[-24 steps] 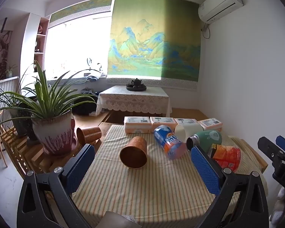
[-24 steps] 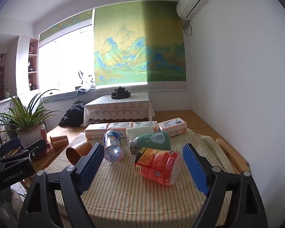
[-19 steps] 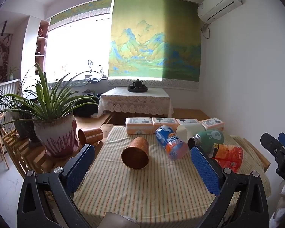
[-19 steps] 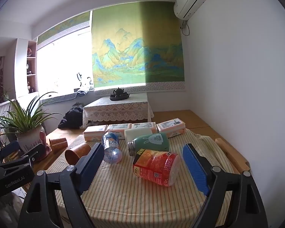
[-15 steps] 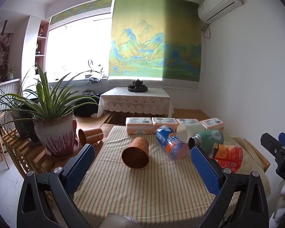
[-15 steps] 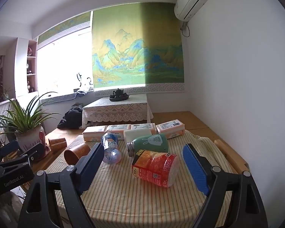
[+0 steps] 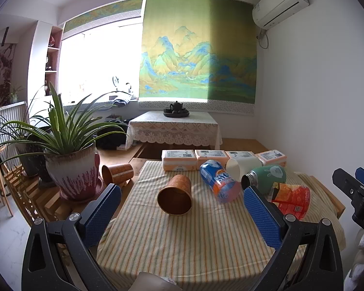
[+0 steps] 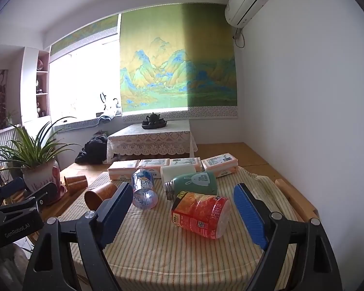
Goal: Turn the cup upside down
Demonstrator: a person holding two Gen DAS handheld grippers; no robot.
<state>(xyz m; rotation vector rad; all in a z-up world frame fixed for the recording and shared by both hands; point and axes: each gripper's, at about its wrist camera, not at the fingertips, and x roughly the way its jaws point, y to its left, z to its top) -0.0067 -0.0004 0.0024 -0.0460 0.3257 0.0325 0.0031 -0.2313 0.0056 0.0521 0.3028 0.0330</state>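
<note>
Over on the left, potted plant (image 7: 70, 167) with a second brown cup (image 7: 117, 173) tipped over next to it, off the striped worktop (image 7: 182, 242). Then the brown cup (image 7: 174, 195) lying on its side mid-cloth, mouth facing the left gripper (image 7: 182, 214), jaws wide and holding nothing. Further right, blue bottle (image 7: 218, 181), green flask (image 7: 264, 175), red noodle tub (image 8: 201, 214) all toppled, right gripper (image 8: 182, 212) jaws wide too, nothing between them.
</note>
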